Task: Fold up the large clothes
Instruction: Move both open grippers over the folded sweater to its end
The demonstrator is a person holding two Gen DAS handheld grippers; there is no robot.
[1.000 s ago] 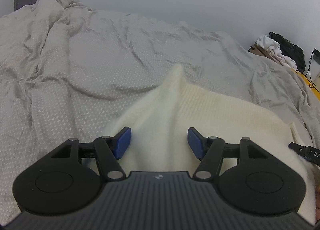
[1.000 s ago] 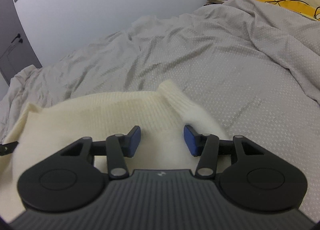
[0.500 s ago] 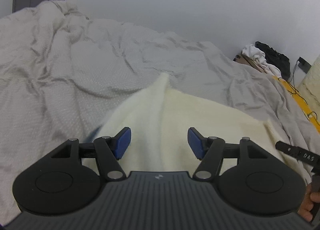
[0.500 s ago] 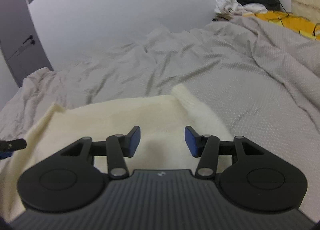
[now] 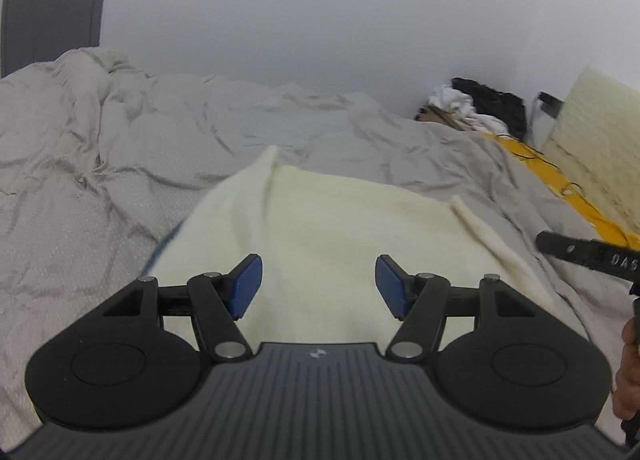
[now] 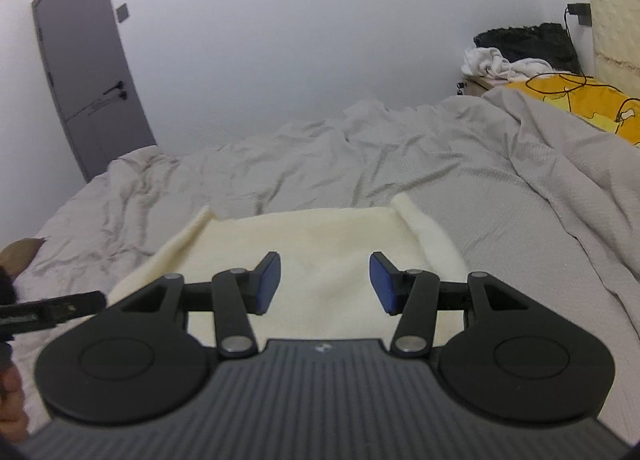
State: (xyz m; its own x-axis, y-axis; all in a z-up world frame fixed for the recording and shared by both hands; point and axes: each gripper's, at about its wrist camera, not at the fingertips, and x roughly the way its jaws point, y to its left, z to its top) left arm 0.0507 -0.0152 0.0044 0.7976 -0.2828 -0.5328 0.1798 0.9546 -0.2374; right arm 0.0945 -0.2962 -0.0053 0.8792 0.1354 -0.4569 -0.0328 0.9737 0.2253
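We've got a big bed (image 5: 120, 164) in rumpled grey bedding, cream knit sweater (image 5: 340, 228) lying flat on it right in front of us, our left tongs (image 5: 318, 286) spread over it pinching nothing, right tongs (image 6: 324, 282) same, gaping above the knit

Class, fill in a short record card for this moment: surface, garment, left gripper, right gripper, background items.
surface: bed with wrinkled grey duvet
garment: cream knit garment, lying on the duvet, side edges turned up
left gripper: jaws apart, nothing between the pads
right gripper: jaws apart, nothing between the pads
background items: grey door; pile of black and white clothes; yellow fabric
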